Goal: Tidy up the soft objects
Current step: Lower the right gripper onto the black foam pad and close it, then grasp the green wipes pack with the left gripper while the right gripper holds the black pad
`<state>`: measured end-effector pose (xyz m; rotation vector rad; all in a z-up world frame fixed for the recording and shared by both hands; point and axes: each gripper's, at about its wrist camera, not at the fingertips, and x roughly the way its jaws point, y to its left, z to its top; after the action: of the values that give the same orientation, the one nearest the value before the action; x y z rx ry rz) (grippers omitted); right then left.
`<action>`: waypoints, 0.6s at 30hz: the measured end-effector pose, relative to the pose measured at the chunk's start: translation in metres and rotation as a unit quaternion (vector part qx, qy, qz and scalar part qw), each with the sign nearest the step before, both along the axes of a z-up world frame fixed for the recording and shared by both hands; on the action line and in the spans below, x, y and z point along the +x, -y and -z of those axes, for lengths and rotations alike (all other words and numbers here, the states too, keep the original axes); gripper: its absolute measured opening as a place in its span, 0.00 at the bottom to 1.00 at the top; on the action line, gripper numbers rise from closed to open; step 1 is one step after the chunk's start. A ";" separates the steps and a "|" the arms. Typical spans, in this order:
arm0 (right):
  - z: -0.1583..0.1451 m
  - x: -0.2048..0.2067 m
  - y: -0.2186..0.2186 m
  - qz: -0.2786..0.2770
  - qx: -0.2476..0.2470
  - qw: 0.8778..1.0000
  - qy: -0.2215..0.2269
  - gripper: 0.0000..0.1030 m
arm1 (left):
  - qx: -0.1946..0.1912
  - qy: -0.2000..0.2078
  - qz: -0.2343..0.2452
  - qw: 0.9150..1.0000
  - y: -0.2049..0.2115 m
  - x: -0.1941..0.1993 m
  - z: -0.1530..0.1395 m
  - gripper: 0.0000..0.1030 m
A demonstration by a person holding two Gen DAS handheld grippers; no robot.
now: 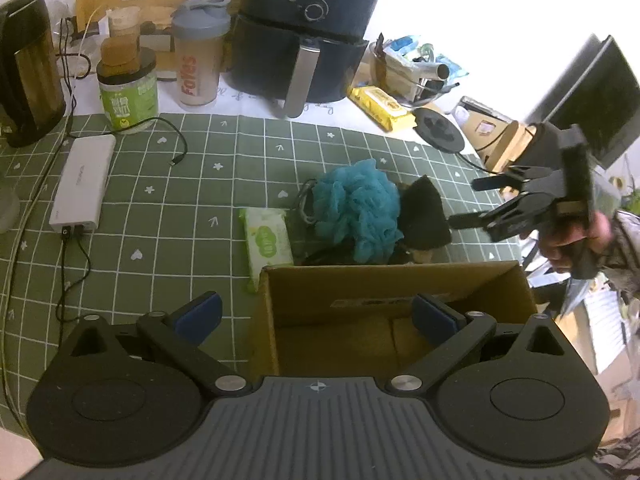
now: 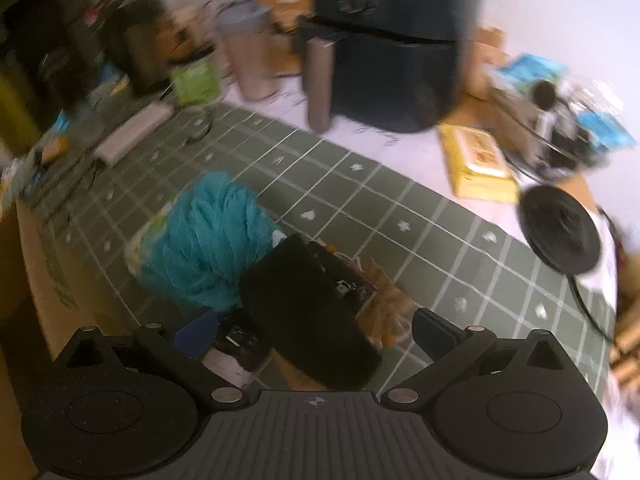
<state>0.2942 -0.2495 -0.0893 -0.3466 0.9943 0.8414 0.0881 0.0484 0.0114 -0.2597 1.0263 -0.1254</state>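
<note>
A teal mesh bath pouf (image 1: 358,208) (image 2: 208,240) lies on the green checked mat, touching a black soft pad (image 1: 424,214) (image 2: 308,312) on its right. A green wet-wipes pack (image 1: 267,242) lies to the pouf's left. An open cardboard box (image 1: 276,312) (image 2: 28,280) stands in front of them. My left gripper (image 1: 316,316) hovers open over the box's near-left corner, holding nothing. My right gripper (image 2: 316,332) (image 1: 468,200) is open, held by a hand, its fingers either side of the black pad just above it. Something tan lies partly hidden under the pad (image 2: 380,300).
Black air fryer (image 1: 308,32), shaker bottle (image 1: 200,52), green jar (image 1: 126,92) and dark kettle (image 1: 28,68) line the back. A white power bank (image 1: 82,184) with cables lies left. Yellow pack (image 1: 380,106), round black disc (image 1: 438,130) and a cluttered bowl (image 1: 416,76) sit right.
</note>
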 end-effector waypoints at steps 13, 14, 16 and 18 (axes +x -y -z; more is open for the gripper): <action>0.052 0.030 -0.020 -0.113 -0.022 0.993 -0.042 0.85 | -0.037 0.006 -0.012 0.999 -0.004 -0.001 -0.004 1.00; 0.054 0.031 -0.021 -0.115 -0.021 0.992 -0.049 0.79 | -0.036 0.006 -0.012 0.999 -0.004 -0.001 -0.004 1.00; 0.057 0.028 -0.023 -0.122 -0.021 0.991 -0.056 0.67 | -0.036 0.007 -0.012 0.999 -0.003 0.000 -0.006 1.00; 0.058 0.024 -0.025 -0.130 -0.026 0.990 -0.055 0.65 | -0.038 0.011 -0.010 0.999 -0.003 0.001 -0.008 1.00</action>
<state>0.3186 -0.2250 -0.1473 -0.4850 1.0901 1.0807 0.0892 0.0518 0.0194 -0.3369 0.9986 -0.1495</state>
